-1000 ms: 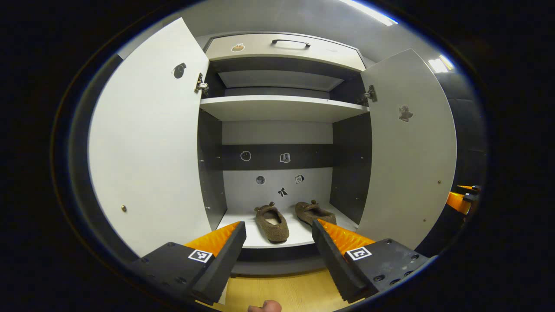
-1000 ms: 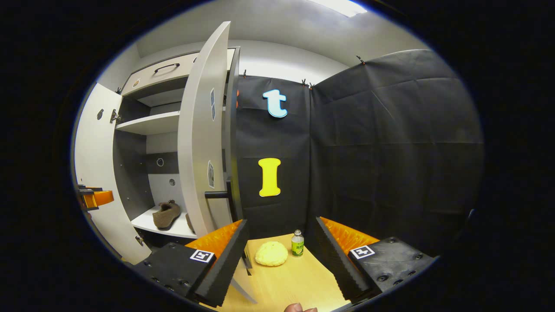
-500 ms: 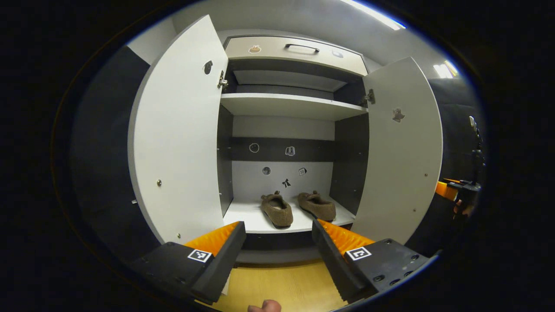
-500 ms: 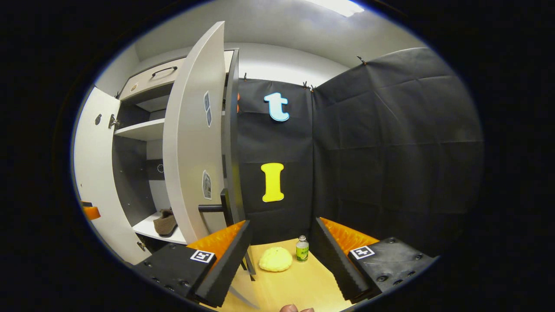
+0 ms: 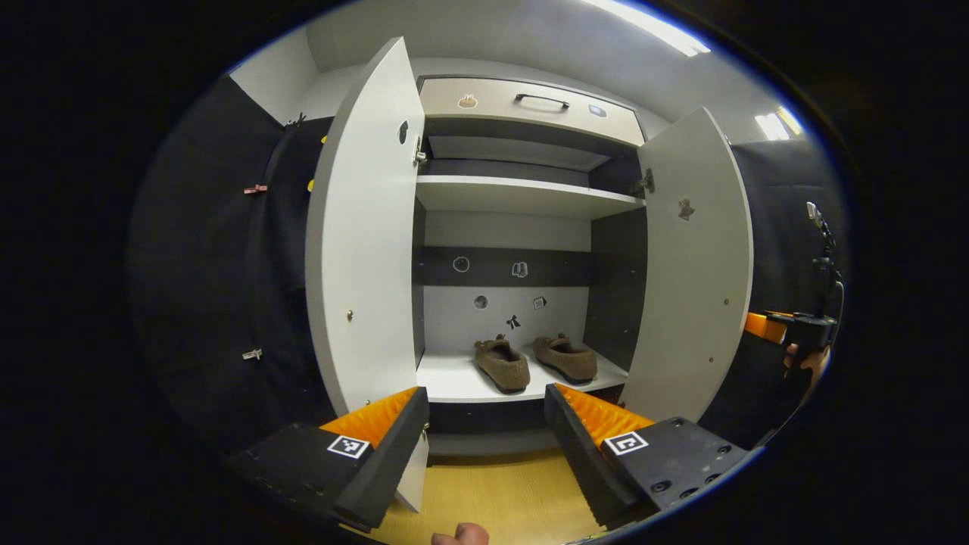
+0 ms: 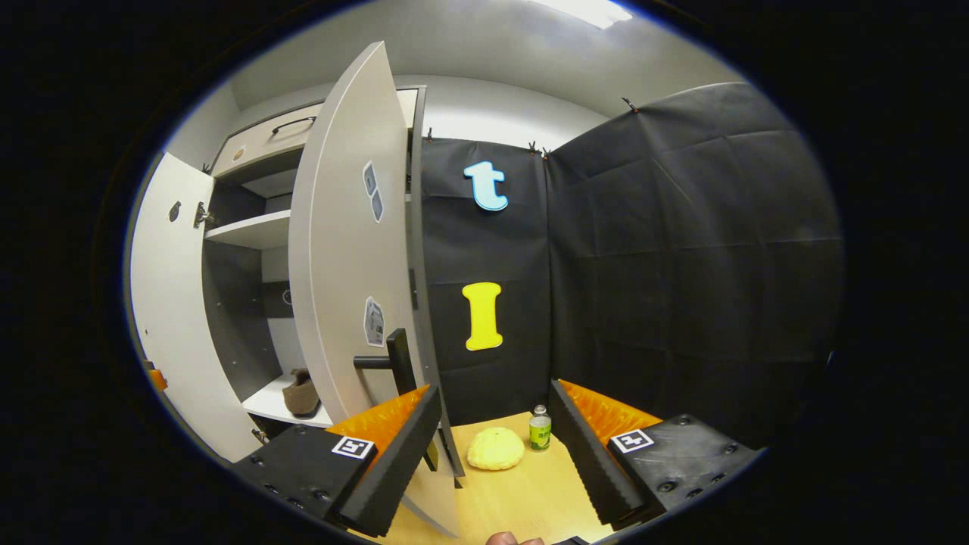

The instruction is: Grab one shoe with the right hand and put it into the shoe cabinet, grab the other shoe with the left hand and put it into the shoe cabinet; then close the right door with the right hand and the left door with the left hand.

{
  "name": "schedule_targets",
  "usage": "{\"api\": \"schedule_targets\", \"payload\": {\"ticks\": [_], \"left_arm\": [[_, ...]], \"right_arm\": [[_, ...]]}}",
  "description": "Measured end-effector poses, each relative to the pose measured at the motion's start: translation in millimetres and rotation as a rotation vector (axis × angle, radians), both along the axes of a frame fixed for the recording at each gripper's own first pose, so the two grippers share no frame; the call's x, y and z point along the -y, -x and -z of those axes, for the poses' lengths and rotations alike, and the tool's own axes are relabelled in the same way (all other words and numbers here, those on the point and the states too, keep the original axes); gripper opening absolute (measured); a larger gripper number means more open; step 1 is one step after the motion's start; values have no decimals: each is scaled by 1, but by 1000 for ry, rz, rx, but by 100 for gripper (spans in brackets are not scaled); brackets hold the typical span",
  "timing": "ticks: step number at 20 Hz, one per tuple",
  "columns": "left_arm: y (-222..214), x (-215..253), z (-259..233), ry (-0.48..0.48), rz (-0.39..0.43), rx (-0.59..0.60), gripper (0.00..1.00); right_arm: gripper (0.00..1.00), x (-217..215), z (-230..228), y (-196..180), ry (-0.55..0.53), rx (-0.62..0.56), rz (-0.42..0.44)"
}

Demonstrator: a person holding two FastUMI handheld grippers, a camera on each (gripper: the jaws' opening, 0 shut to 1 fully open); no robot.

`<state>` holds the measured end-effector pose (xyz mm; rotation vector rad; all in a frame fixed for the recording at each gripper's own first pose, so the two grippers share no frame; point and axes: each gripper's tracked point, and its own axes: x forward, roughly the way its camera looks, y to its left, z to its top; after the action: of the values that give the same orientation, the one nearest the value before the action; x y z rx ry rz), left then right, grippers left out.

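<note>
Both shoes (image 5: 534,362) sit inside, so the light, stiff right door (image 6: 344,250) wants pushing near its handle (image 6: 386,360), both grippers' jaws apart.

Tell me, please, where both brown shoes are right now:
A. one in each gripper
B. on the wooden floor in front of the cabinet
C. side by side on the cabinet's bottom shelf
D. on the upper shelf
C: the left shoe and the right shoe lie side by side on the bottom shelf, both doors open, both grippers empty.
</note>
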<state>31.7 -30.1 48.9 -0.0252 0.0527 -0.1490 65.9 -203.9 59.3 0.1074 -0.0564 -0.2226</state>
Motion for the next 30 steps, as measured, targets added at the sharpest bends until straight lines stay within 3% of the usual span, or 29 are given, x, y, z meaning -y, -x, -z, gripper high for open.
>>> {"api": "schedule_targets", "payload": {"ticks": [6, 15, 24, 30], "left_arm": [[18, -23, 6, -13, -13, -17, 96], [40, -67, 9, -7, -86, -32, 97], [36, -129, 16, -8, -195, -48, 97], [3, -204, 19, -33, -301, -53, 97]], "right_arm": [[97, -42, 1, -5, -17, 0, -61], [98, -144, 10, -50, -92, -29, -258], [98, -178, 10, -84, -70, -36, -289], [98, -173, 14, -71, -58, -48, -265]]}}
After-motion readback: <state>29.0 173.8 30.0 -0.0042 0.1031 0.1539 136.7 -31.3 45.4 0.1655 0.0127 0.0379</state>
